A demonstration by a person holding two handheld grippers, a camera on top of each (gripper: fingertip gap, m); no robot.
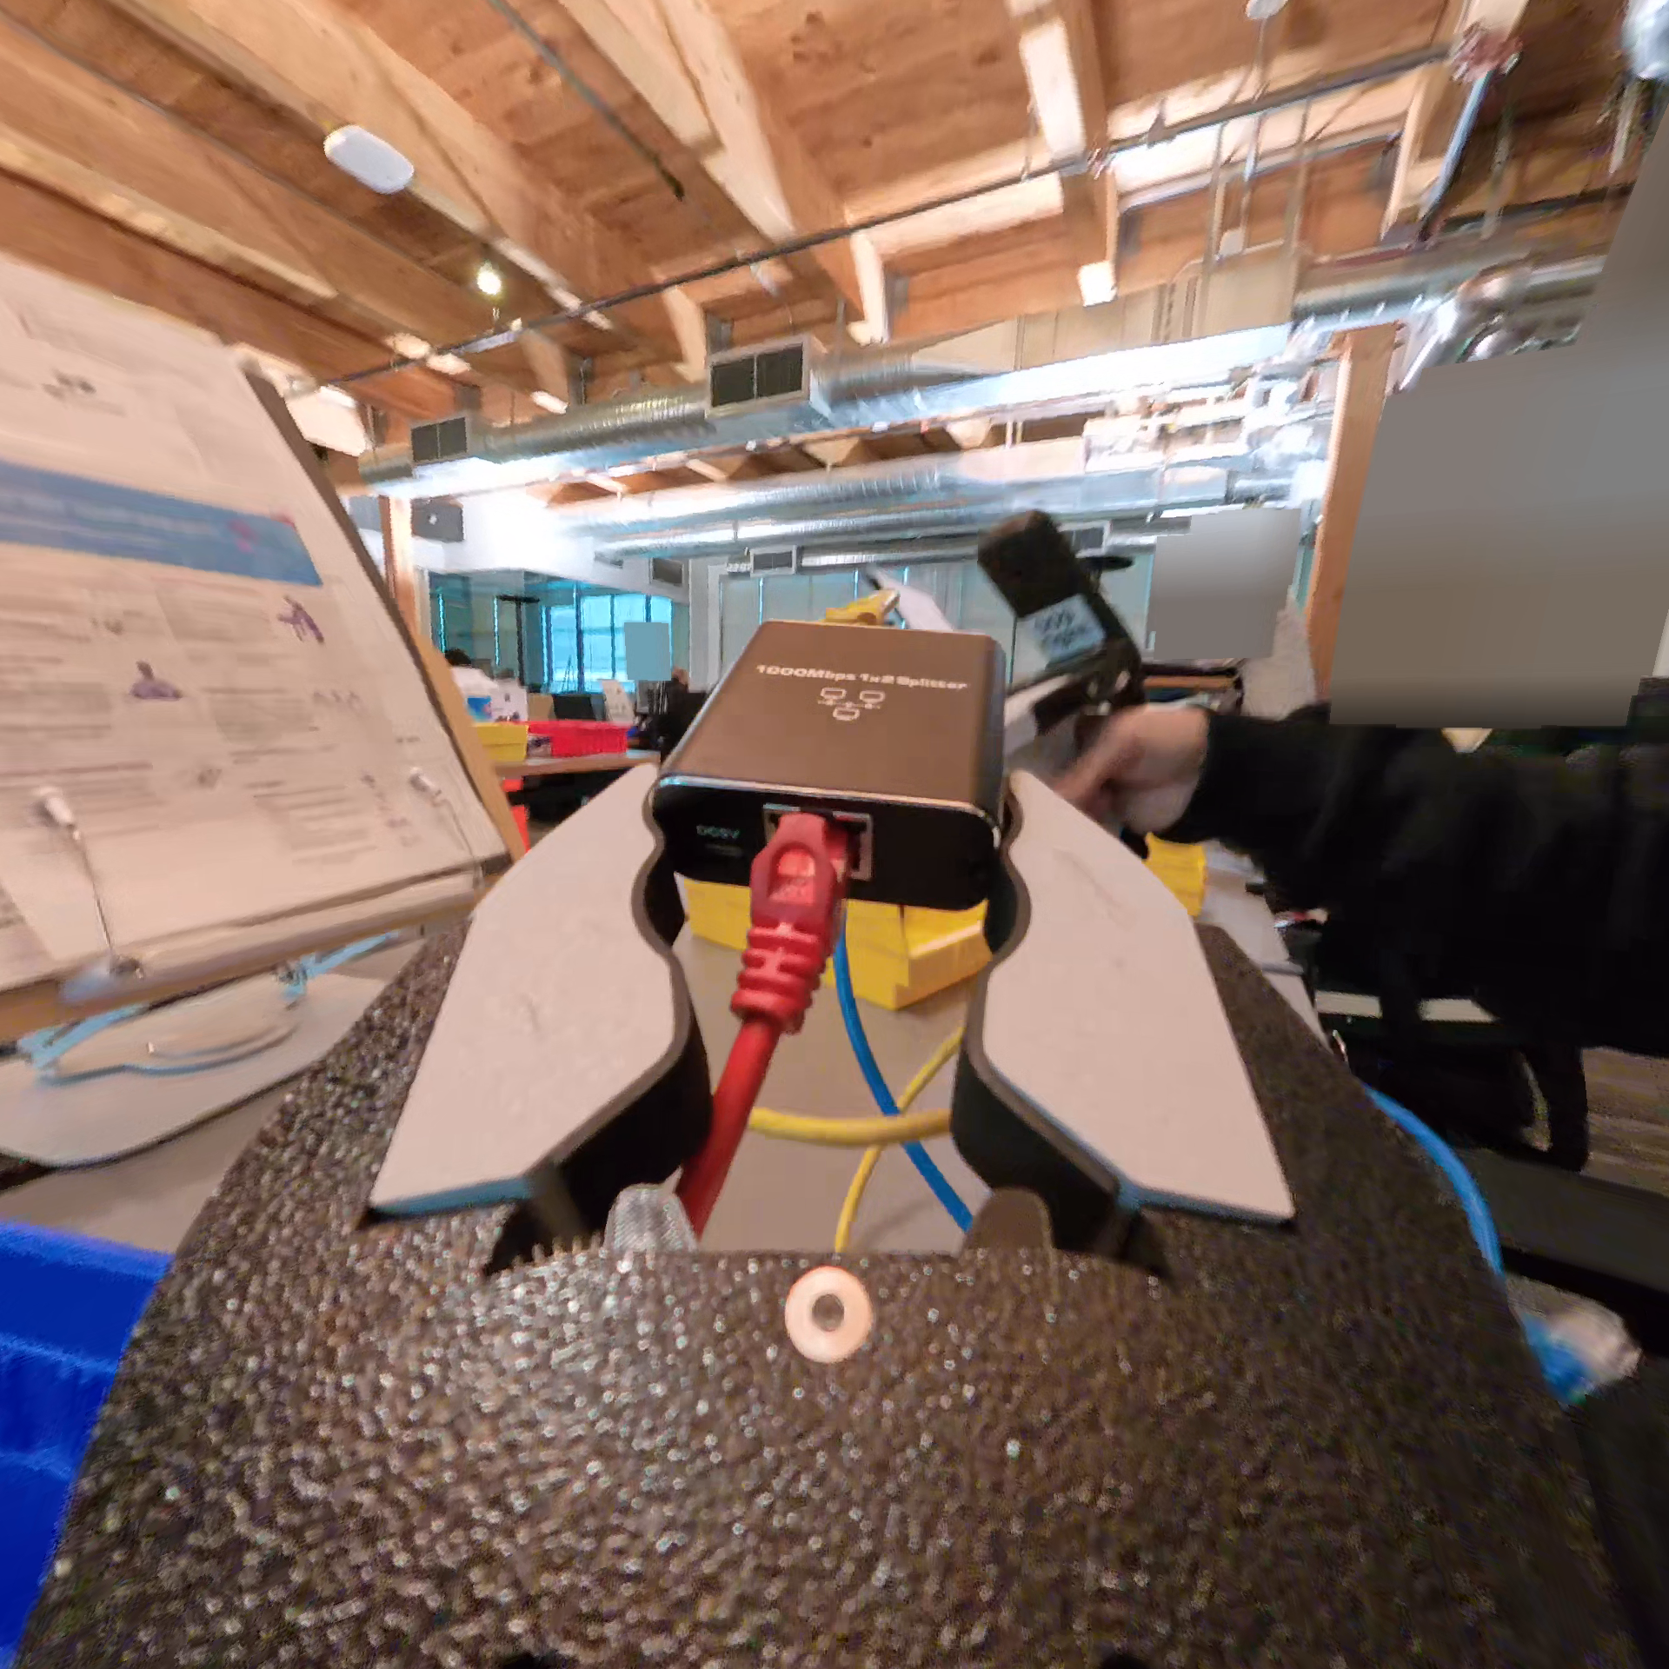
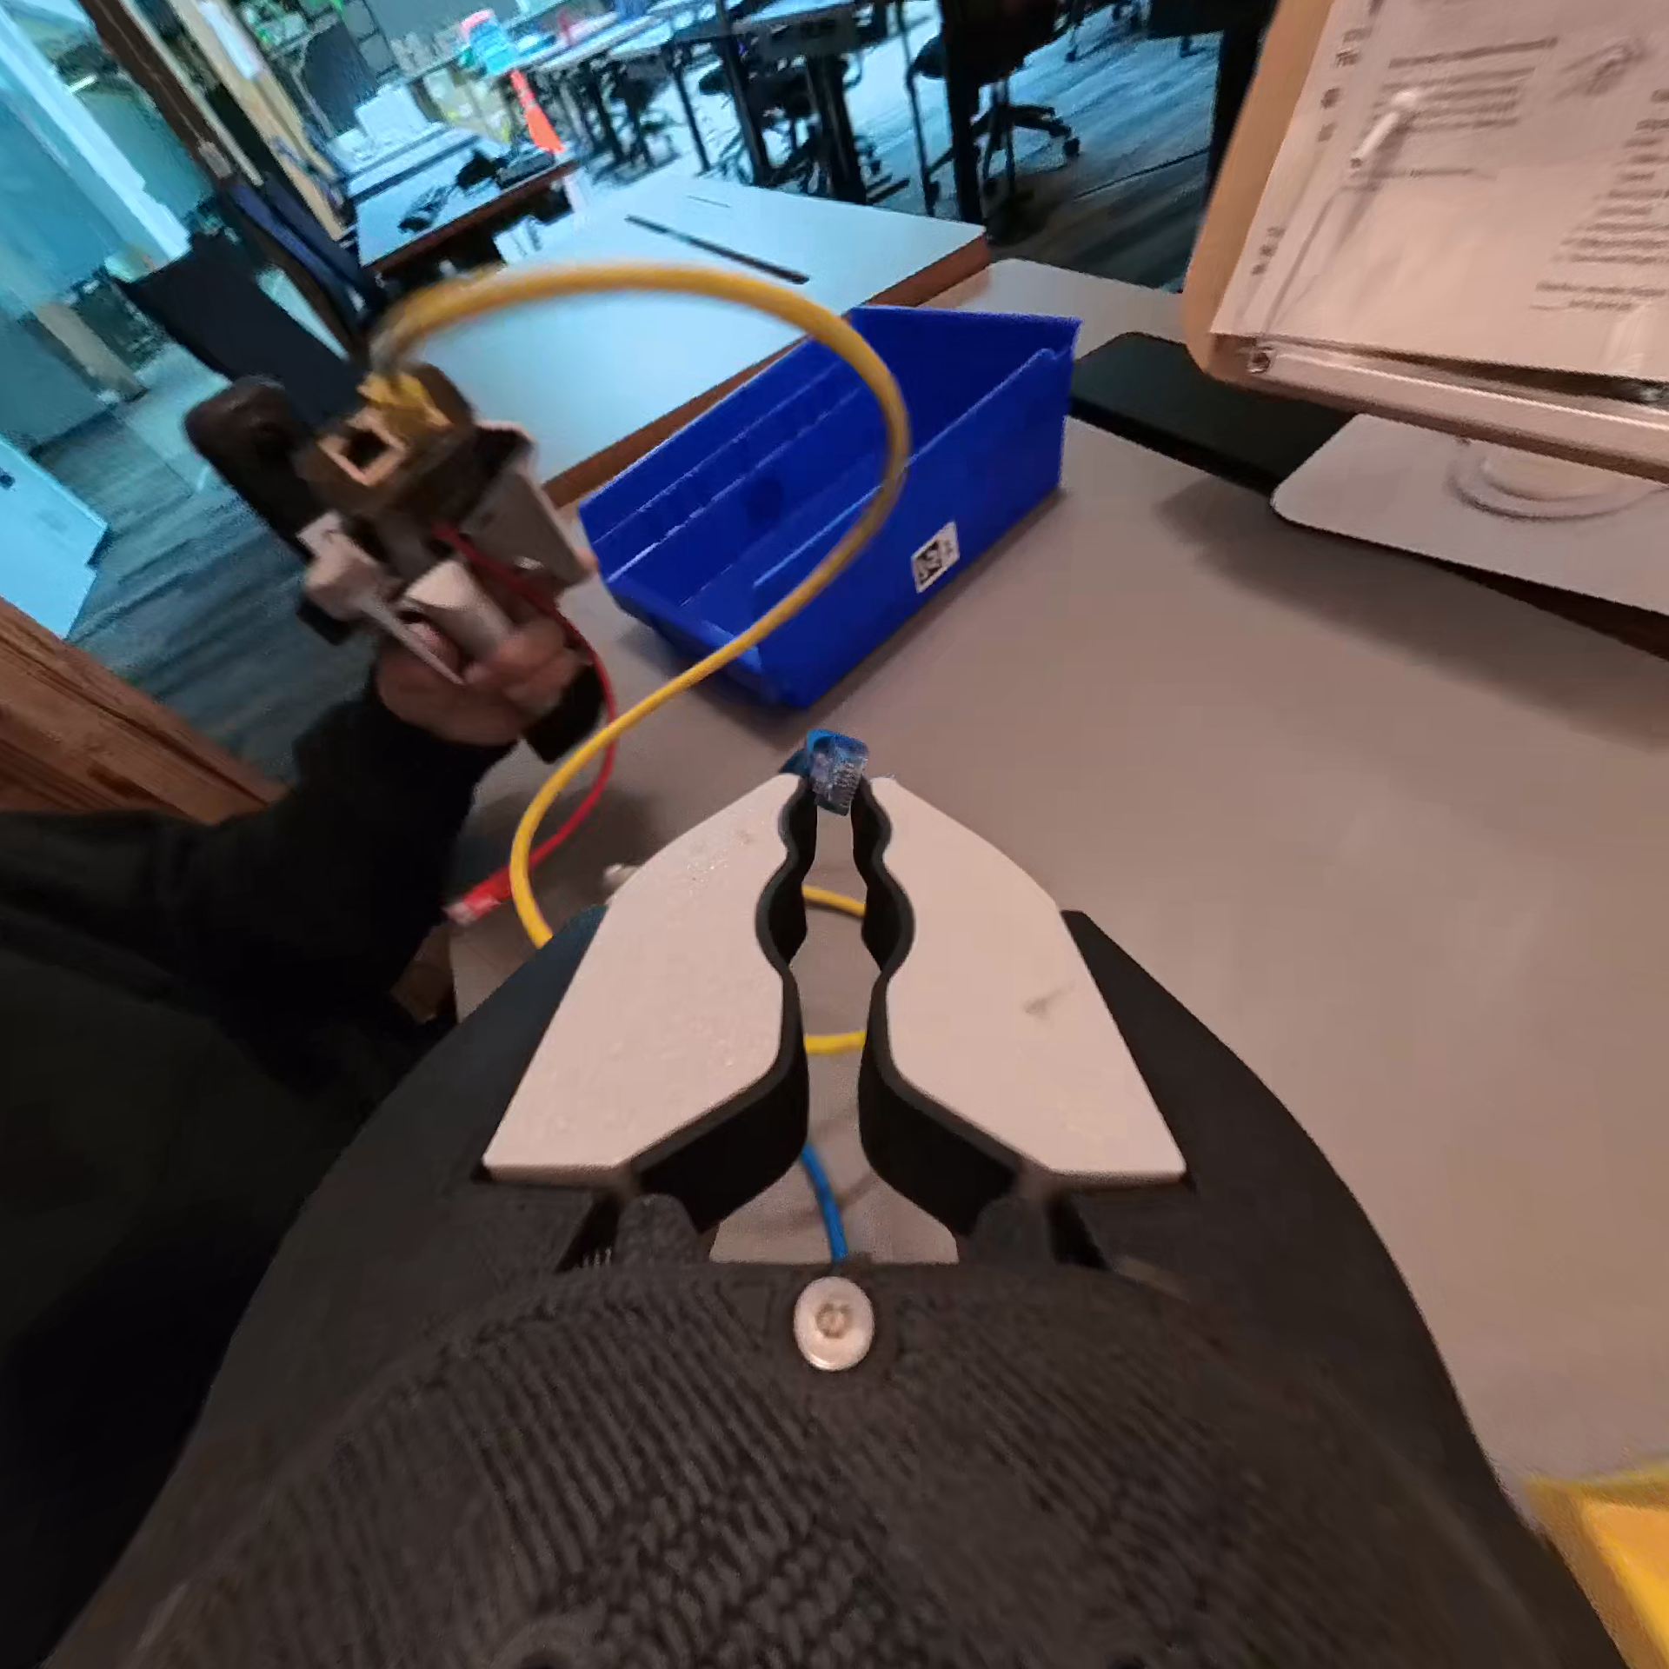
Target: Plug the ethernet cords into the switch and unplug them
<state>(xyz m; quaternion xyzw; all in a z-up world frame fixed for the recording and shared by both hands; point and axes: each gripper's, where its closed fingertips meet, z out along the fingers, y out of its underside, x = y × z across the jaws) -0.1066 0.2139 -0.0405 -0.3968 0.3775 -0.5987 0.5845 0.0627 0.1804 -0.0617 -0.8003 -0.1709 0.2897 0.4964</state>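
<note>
My left gripper point(image 1: 831, 813) is shut on the black switch point(image 1: 849, 713) and holds it up in the air. A red ethernet cord point(image 1: 777, 939) is plugged into its near port. In the right wrist view the switch point(image 2: 388, 452) shows at the left, with a yellow cord point(image 2: 813, 361) plugged into its far side beside an empty port. My right gripper point(image 2: 835, 795) is shut on the blue cord's clear plug point(image 2: 835, 768), above the grey table point(image 2: 1264, 813). The blue cord point(image 1: 867, 1066) and yellow cord point(image 1: 849, 1129) hang below the switch.
A blue bin point(image 2: 840, 506) stands on the table ahead of the right gripper. A document stand with papers point(image 1: 181, 632) is at the left, and it also shows in the right wrist view point(image 2: 1463, 199). Yellow bins point(image 1: 885, 948) sit below the switch. A person's dark sleeve point(image 1: 1409, 831) holds the other gripper.
</note>
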